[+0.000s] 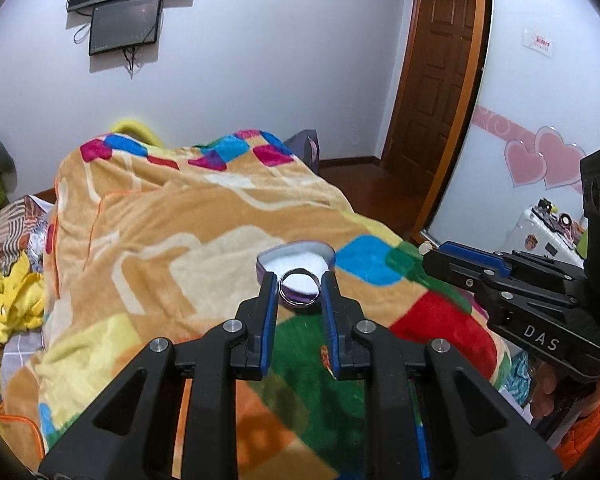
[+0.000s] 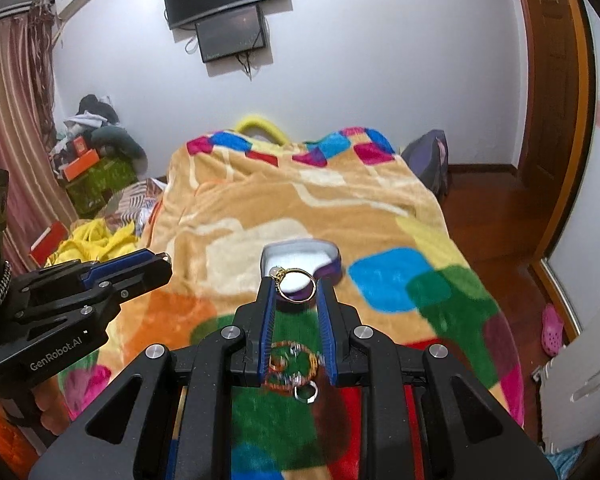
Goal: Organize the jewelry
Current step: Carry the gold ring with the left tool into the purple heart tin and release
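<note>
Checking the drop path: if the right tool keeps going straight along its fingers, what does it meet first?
Most likely the purple heart-shaped box with white lining, which sits open on the colourful fleece blanket just beyond the gold ring with a pale stone held in the right tool. Depth is unclear; the tool may pass above its rim.

**Clearance around the jewelry box**

Both grippers hold rings, one apiece, in front of the heart-shaped box, whose open top is unobstructed. The left gripper and right gripper converge on that opening, near each other. Loose bracelets and a silver ring lie on the blanket beneath the right gripper's fingers. The blanket beyond the box is open.
</note>
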The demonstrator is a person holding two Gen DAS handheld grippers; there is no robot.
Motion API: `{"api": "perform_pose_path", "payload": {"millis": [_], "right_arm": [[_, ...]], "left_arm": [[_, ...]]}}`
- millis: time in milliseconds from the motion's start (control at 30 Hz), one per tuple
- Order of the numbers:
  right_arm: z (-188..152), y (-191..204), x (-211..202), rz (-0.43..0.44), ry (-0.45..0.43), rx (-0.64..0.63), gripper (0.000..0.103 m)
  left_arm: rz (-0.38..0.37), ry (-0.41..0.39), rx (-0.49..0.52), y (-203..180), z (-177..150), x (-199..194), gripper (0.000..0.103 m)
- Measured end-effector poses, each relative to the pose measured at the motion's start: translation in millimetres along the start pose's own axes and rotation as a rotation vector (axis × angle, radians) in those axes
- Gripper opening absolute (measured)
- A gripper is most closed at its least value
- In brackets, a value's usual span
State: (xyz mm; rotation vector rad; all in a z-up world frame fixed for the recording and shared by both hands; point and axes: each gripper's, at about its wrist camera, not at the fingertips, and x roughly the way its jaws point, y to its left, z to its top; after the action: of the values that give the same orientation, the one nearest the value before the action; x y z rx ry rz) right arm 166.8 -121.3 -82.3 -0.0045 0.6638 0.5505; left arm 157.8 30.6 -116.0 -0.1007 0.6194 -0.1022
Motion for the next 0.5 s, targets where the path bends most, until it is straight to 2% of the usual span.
{"api": "perform_pose_path", "payload": {"millis": [267,500], "right_arm": [[15,-1,14,0.009,-0.035,-0.002,0.019],[18,-4,42,0.019,-0.007,0.023,0.019]], "left_arm": [[0.021,-0.014,0.002,13,14,19,0.021],[0.024,0.005,-0.012,26,20,42,0.021]]}}
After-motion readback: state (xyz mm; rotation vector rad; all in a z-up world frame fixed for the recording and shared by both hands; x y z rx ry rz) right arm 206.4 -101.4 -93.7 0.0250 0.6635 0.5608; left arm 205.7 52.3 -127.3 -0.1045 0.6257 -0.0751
